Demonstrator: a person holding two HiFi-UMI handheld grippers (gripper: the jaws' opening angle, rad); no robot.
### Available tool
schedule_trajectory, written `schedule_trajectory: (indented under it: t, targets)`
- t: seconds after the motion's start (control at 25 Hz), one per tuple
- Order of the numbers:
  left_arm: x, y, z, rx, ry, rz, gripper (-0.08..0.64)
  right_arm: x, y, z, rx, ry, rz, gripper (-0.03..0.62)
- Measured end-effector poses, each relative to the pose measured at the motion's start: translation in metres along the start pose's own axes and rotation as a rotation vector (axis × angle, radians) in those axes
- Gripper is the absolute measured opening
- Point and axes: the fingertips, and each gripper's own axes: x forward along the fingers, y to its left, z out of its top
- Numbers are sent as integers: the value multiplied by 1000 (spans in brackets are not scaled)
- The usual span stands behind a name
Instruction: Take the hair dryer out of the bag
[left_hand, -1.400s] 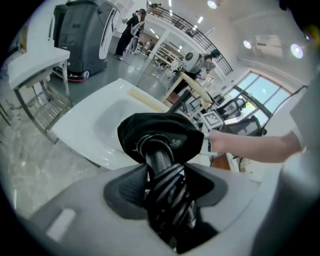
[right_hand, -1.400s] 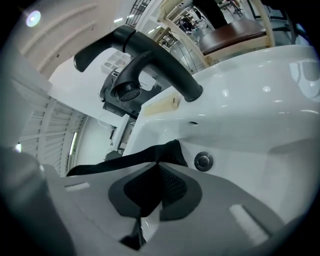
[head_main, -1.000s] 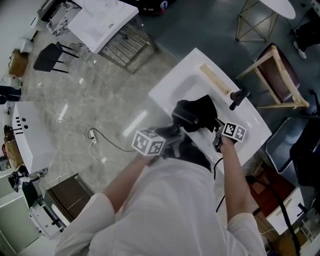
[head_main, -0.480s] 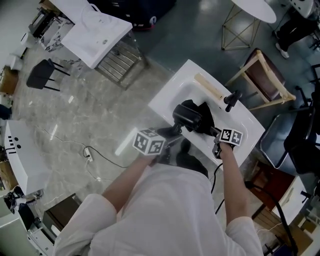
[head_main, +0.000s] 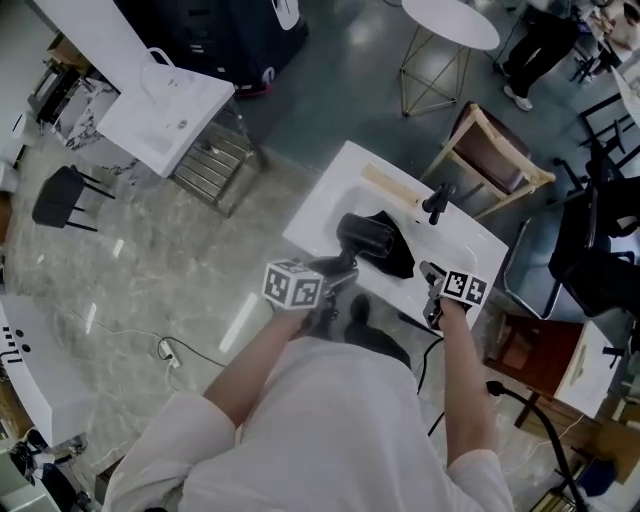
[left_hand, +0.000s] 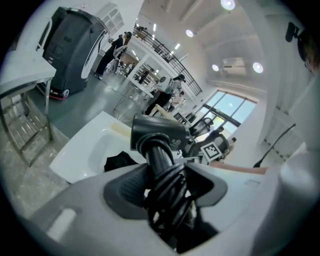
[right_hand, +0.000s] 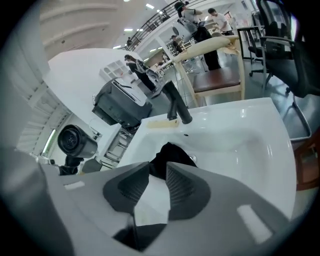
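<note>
left tool holding hair dryer, black bag in white sink, right tool beside

A marbled floor spreads left of the left gripper; a wooden chair stands beyond the right gripper.

No legible txt here. Marker cubes show b/w squares only. Small mark on hair dryer too blurry.

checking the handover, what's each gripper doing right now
Left gripper: tongs shut on the hair dryer, at its handle and coiled cord.
Right gripper: tongs open, nothing between them; the black bag lies in the sink beyond.
</note>
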Motion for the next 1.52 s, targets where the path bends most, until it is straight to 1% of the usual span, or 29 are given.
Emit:
schedule_trajectory:
  t: [0.04,0.12,0.24,0.36,0.48,0.6,0.76,0.96,1.12,1.36,1.52]
  targets:
    - [0,1,1,5,3,-8,227,-6,4,-1,7,-16,5,102]
    - [-1,2,6,19,5,-23,227,-21,14,0,8,-56,11,100]
    - [-2,2,17,37,4,-51,227,-48,31,5,4,-144,14,86]
    - [-2,-7,26,37,-4,-90,227,-81,41,12,9,-242,1,50]
    - [-5,-20,30,39,-15,-123,227,-109,51,12,2,-323,-16,34]
    - [-8,-39,37,56,-33,-146,227,-136,59,10,-54,-387,-29,25]
    - [-13,-63,43,75,-55,-175,226,-179,74,11,-179,-504,-67,5]
    - [-18,-82,43,55,-93,-210,225,-224,86,9,-275,-624,-66,5]
    - [-19,-100,34,6,-112,-242,225,-249,91,2,-338,-665,-44,5]
    - [-17,-118,28,-29,-145,-259,225,-264,78,-7,-334,-670,-26,5]
    - [-17,-123,23,-25,-146,-258,225,-270,72,-10,-348,-667,-18,5]
